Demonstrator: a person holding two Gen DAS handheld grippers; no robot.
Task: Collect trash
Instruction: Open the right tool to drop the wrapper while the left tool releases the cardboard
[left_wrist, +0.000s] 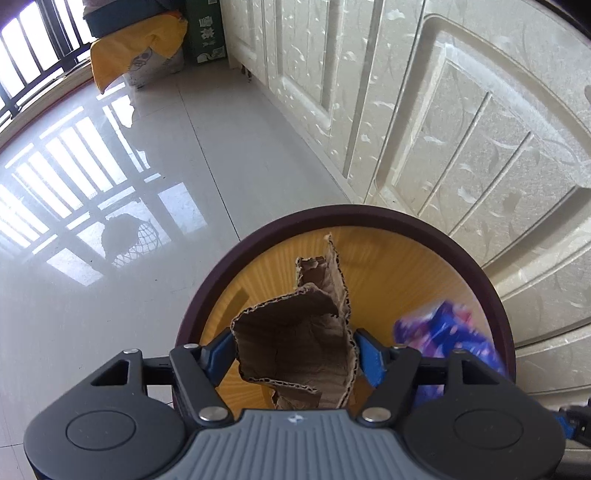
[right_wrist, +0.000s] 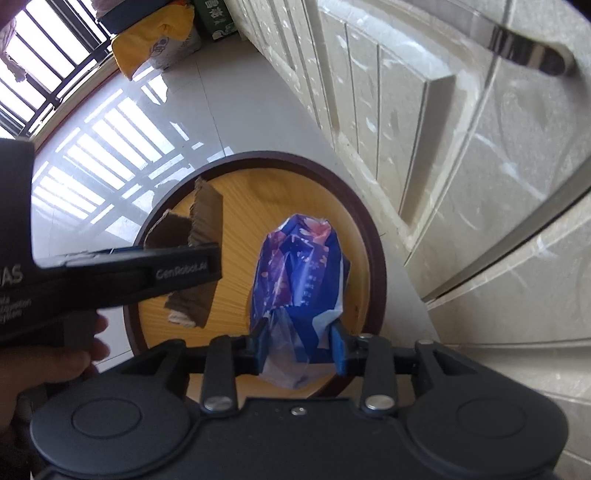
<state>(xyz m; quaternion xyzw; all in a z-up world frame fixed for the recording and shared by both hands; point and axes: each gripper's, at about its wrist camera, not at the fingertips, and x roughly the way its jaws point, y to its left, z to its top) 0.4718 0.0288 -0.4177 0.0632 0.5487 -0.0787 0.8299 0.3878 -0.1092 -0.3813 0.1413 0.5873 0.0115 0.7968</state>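
A: Starting nearest the lens in the left wrist view: what do we have at the left hand-held gripper (left_wrist: 293, 356)?

B: We see its blue pads standing wide, with a crumpled piece of cardboard (left_wrist: 295, 332) between them. The cardboard edges lie at both pads, but we cannot tell whether the pads press on it. It hangs over the mouth of the trash bin (left_wrist: 369, 218), in the lower centre of the frame.

A: And the right hand-held gripper (right_wrist: 300, 347)?

B: In the right wrist view its jaws stand narrow, with the pale tail of a blue and purple plastic bag (right_wrist: 299, 266) between the pads. We cannot confirm a firm grip from this view. The bag sits above the bin's yellow interior, centre of the frame.

A: What lies at the left edge of that view?

B: We note the black body of the left unit crossing from the left, with a person's hand (right_wrist: 55, 369) below it.

A: Further out?

B: The bin stands on a glossy tiled floor (left_wrist: 166, 155), just beside cream panelled doors (left_wrist: 461, 110) on the right. At the upper left we see a yellow and white sack (left_wrist: 144, 51), a green carton (left_wrist: 205, 33) and a barred window (left_wrist: 33, 48).
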